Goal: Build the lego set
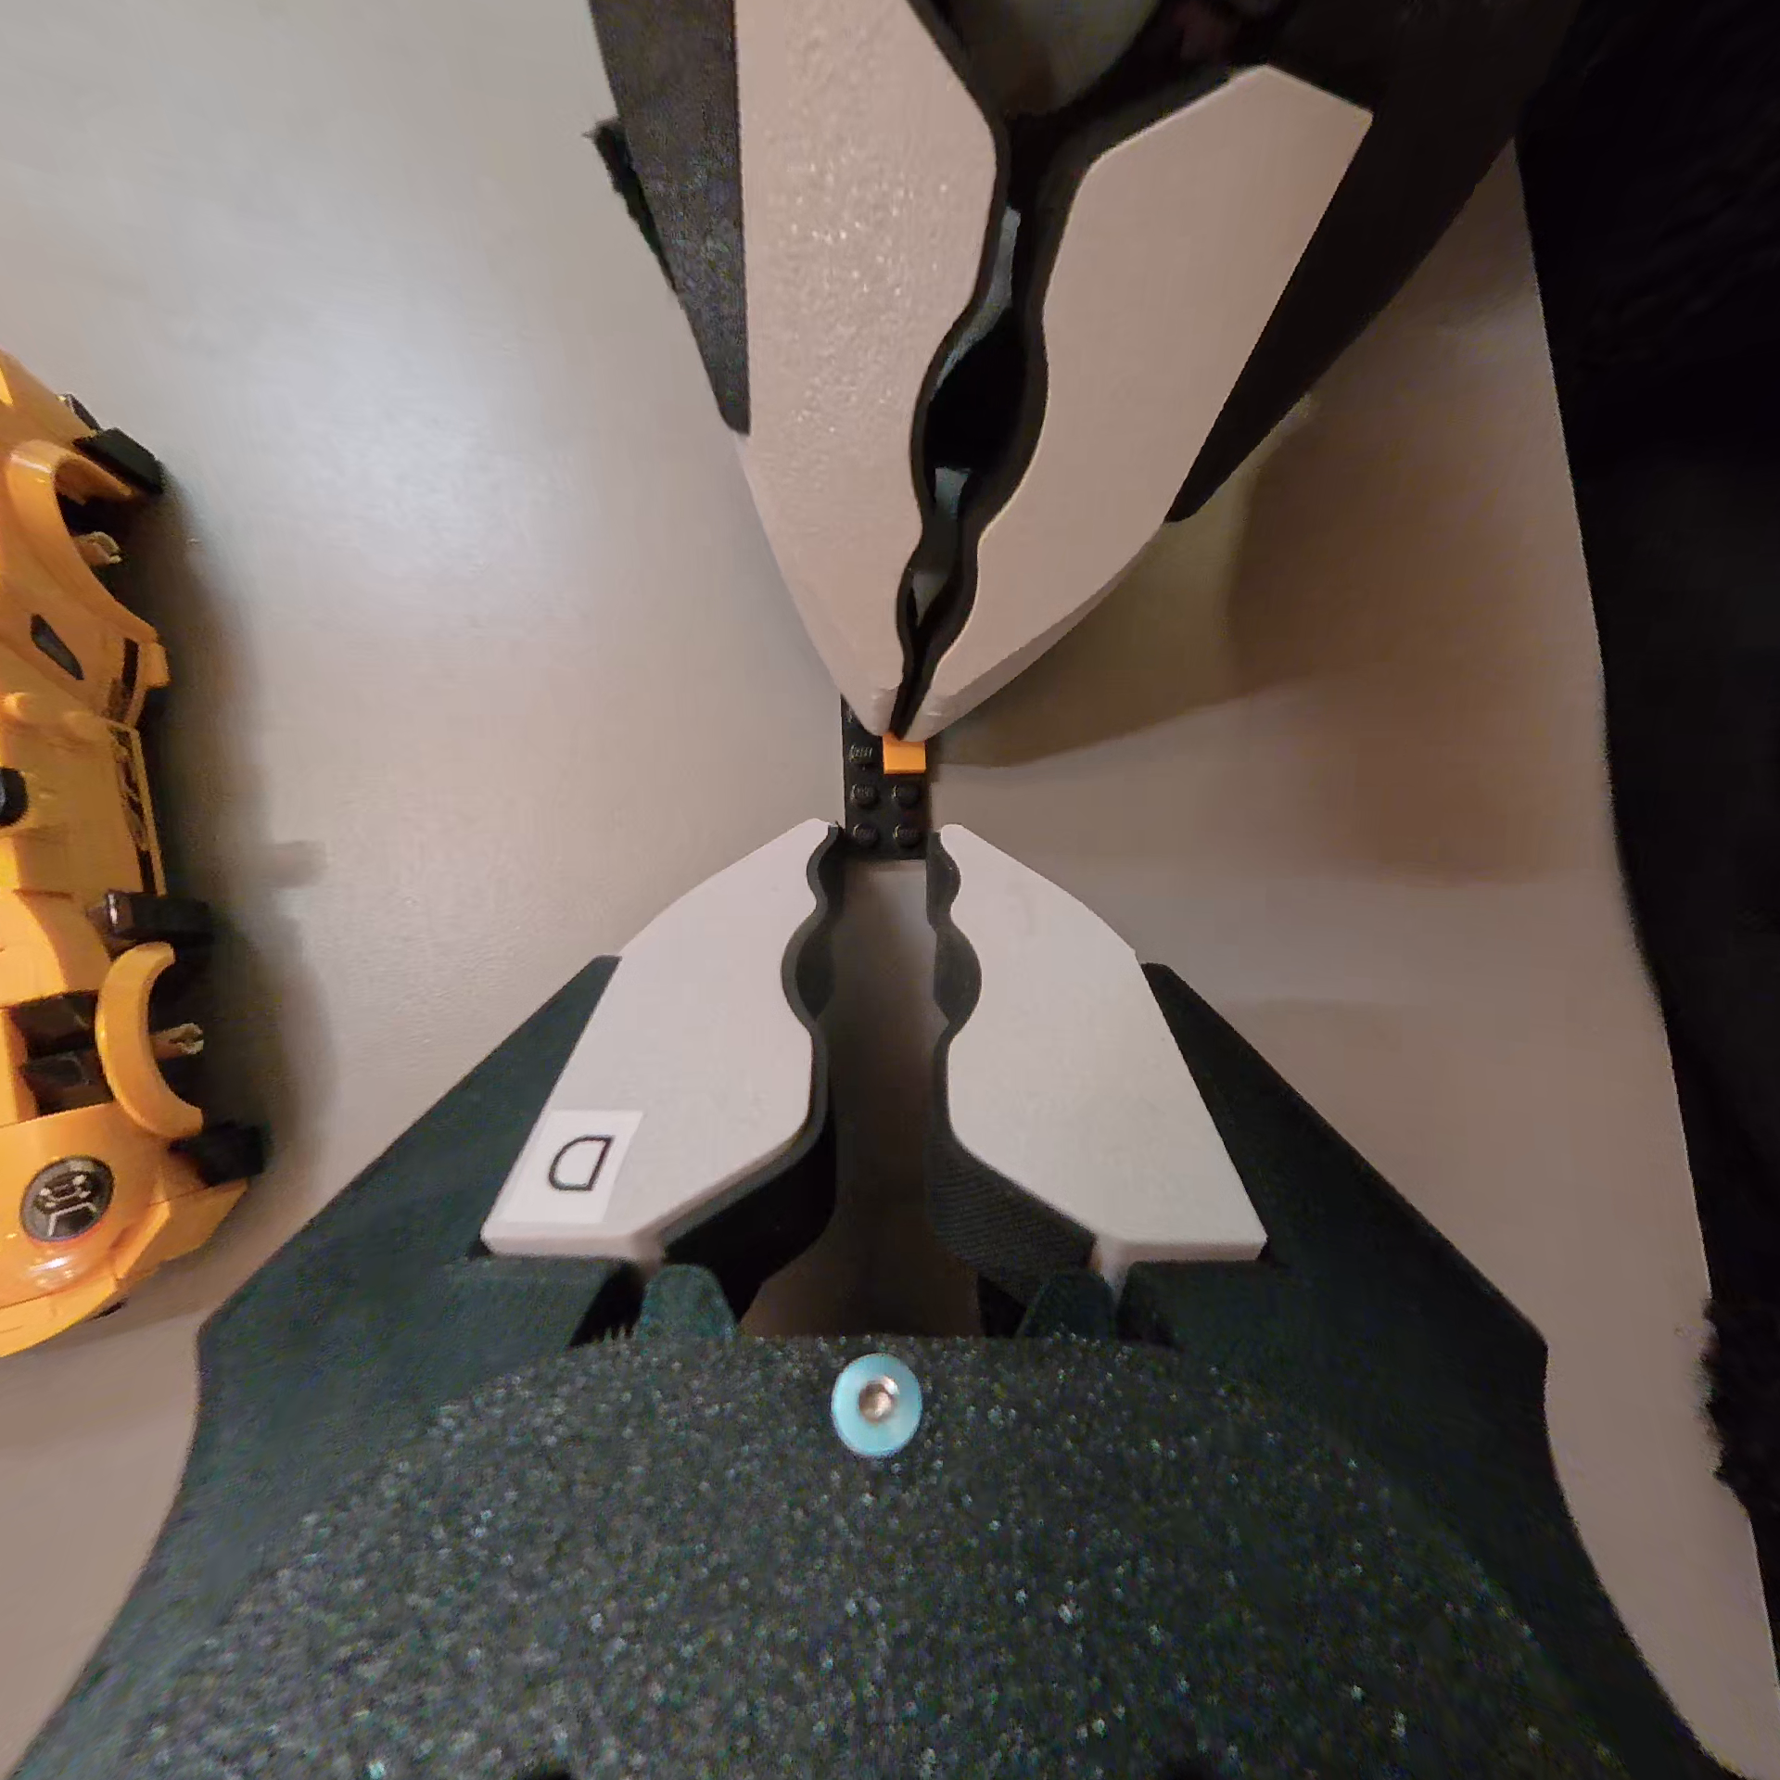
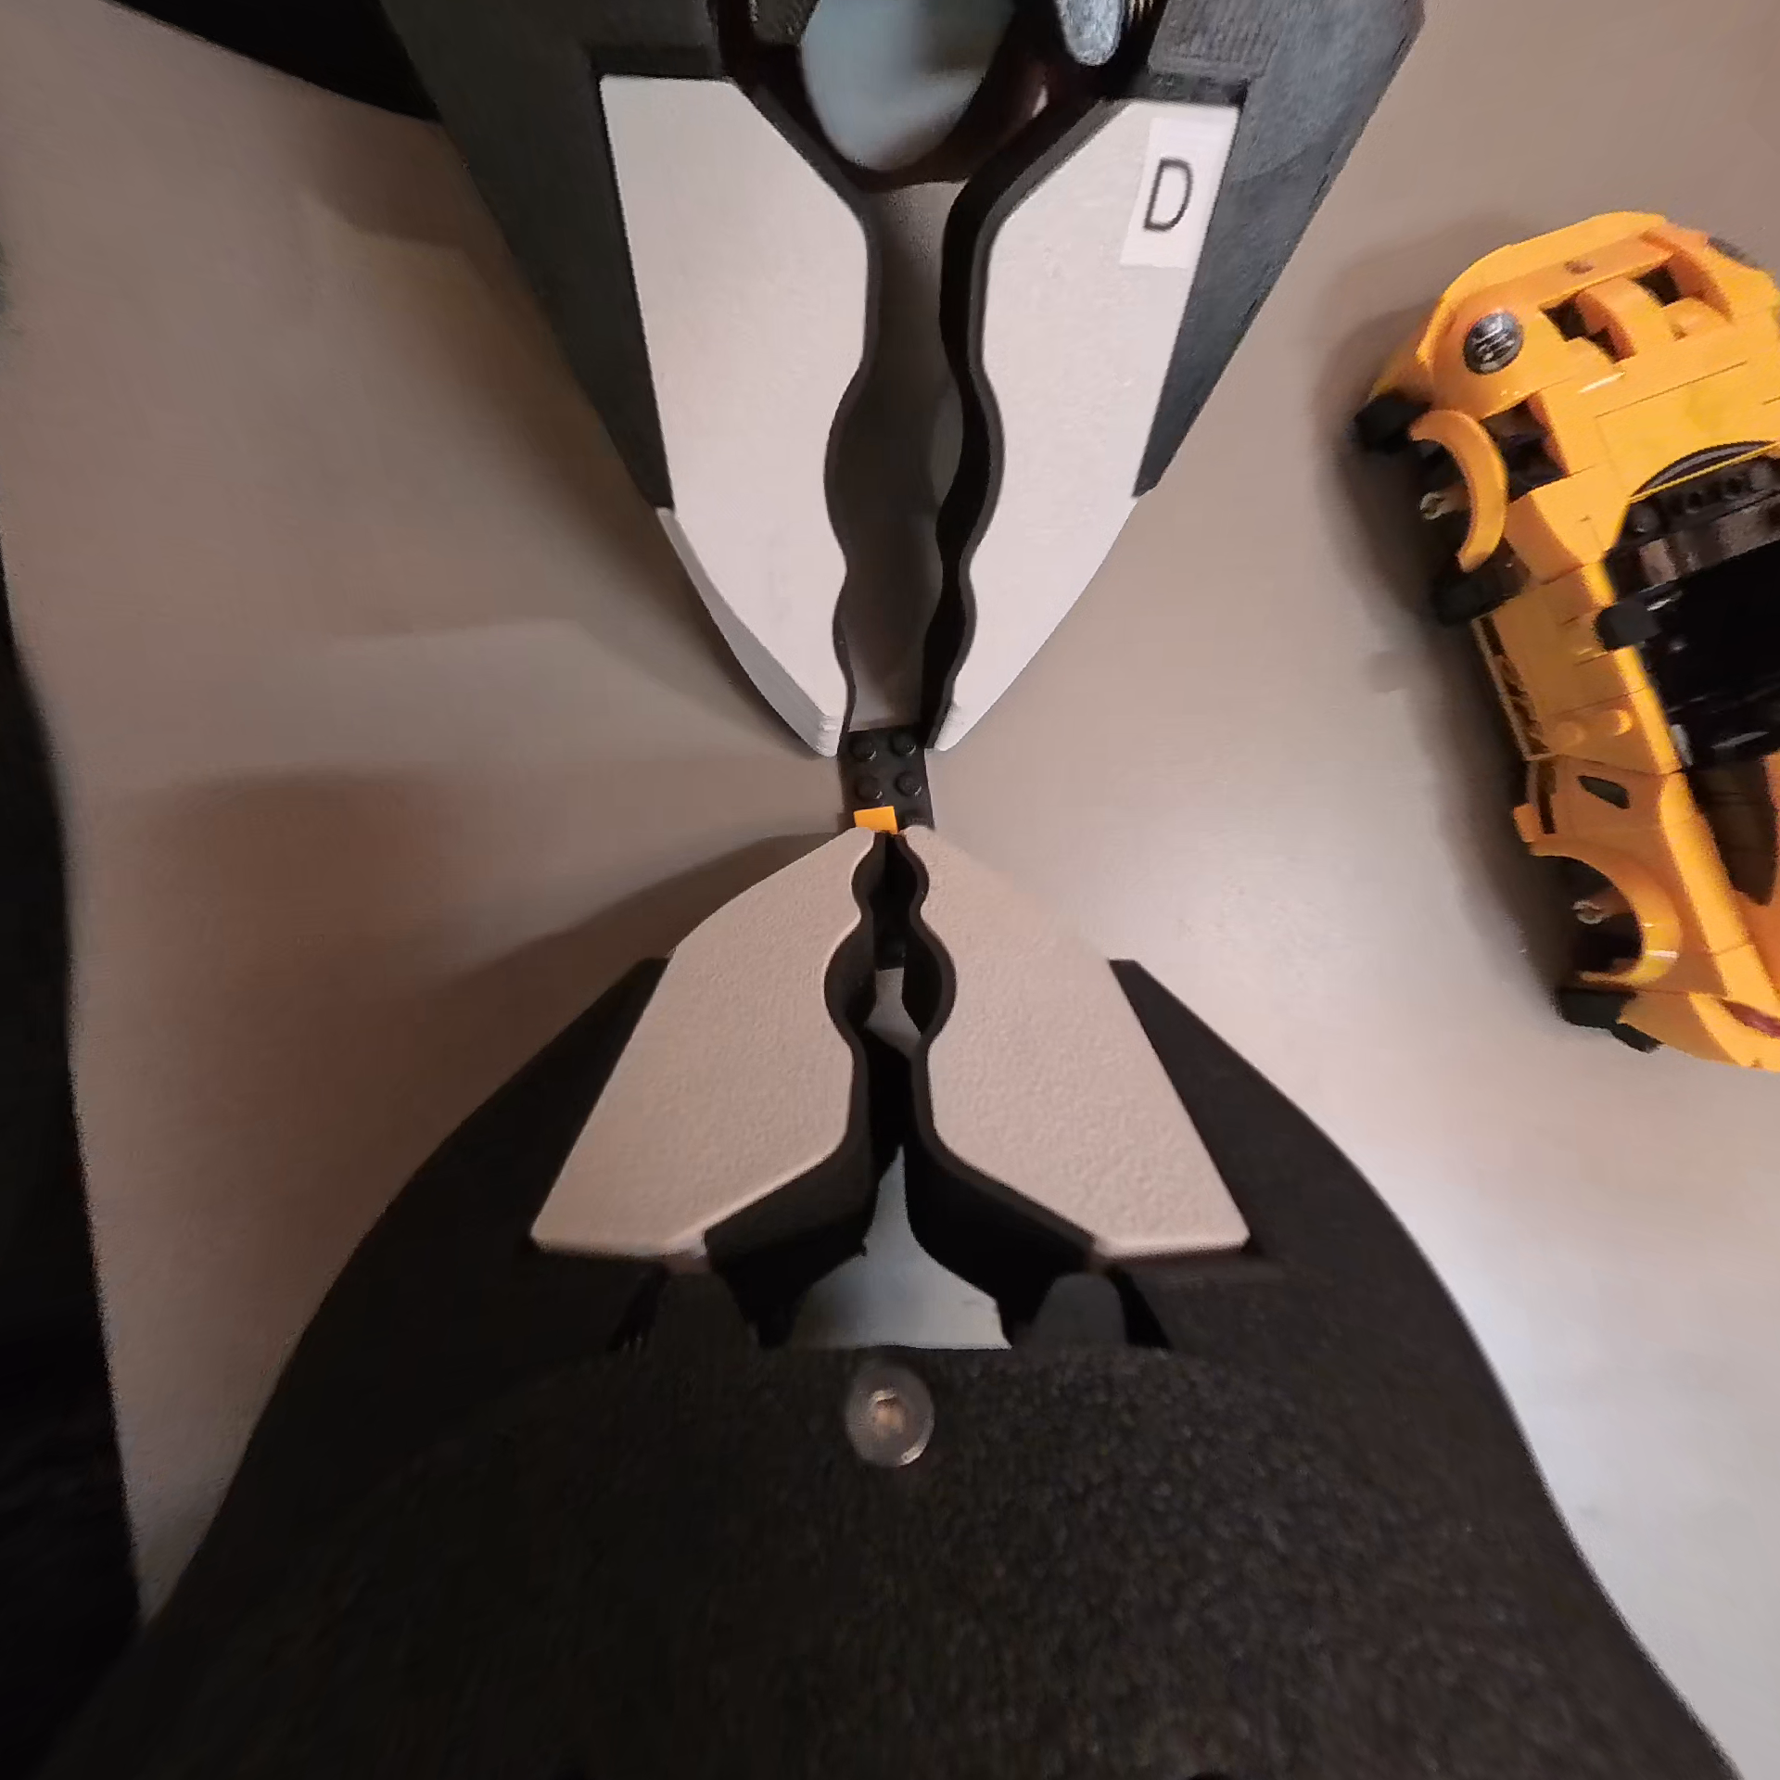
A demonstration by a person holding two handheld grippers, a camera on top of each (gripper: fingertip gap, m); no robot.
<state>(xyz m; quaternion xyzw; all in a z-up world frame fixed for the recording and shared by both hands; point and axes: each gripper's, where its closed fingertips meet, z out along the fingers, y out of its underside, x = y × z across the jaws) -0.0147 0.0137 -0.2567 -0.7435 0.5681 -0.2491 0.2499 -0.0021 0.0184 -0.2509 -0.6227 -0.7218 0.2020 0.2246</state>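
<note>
Sub-assembly step in progress, not a body step; left gripper (image 1: 884,836) is clamped on the near end of a black studded plate (image 1: 883,807), jaws pressed against its two long sides, holding it just above the table (image 1: 405,405); right gripper (image 2: 882,836) comes in nose-to-nose from the far side, jaws pinched nearly together on a small orange piece (image 2: 875,818) seated at the plate's far end; from the left wrist view the orange piece (image 1: 903,755) sits on the right-hand stud column, touching the right gripper's tips; whether it is fully pressed home I cannot tell, too small. Progress: yellow car body (image 2: 1618,626) looks largely built, lying on the table well apart from the grippers, left in the left view and right in the right view; arches, black trim and a round emblem on; no wheels visible in the arches, so I'd judge wheels and this plate sub-assembly are left to fit. Counts: one car body; one black plate, four studs showing clear of the tips plus more under the orange piece; one orange piece; two grippers; no loose spare bricks visible in either view.
</note>
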